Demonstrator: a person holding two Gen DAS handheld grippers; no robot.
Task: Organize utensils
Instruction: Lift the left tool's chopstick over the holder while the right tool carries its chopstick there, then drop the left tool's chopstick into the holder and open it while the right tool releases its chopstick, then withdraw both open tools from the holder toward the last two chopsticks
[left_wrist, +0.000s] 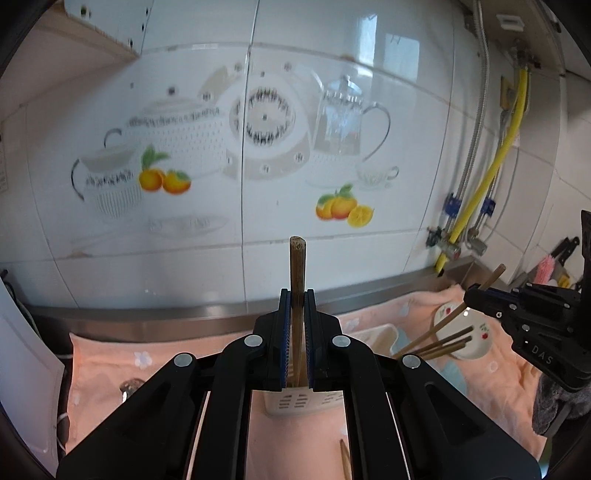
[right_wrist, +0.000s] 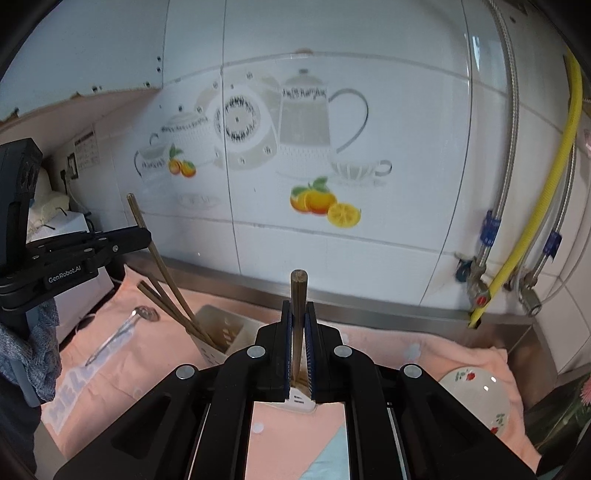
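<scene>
My left gripper (left_wrist: 297, 295) is shut on a brown chopstick (left_wrist: 297, 262) that stands upright between its pads, over the white slotted utensil holder (left_wrist: 303, 400). My right gripper (right_wrist: 298, 306) is likewise shut on a chopstick (right_wrist: 298, 291), above the holder's near end (right_wrist: 300, 399). Several chopsticks (right_wrist: 173, 302) lean in the holder (right_wrist: 221, 332). From the left wrist view the right gripper (left_wrist: 468, 295) shows at the right with its chopstick (left_wrist: 493, 276). In the right wrist view the left gripper (right_wrist: 147, 236) sits at the left.
A pink towel (right_wrist: 424, 350) covers the counter. A metal spoon (right_wrist: 122, 332) lies on it to the left, and a white cherry-patterned bowl (right_wrist: 476, 391) to the right. One loose chopstick (left_wrist: 345, 461) lies near me. The tiled wall (left_wrist: 258, 221), steel ledge and yellow hose (right_wrist: 554, 192) stand behind.
</scene>
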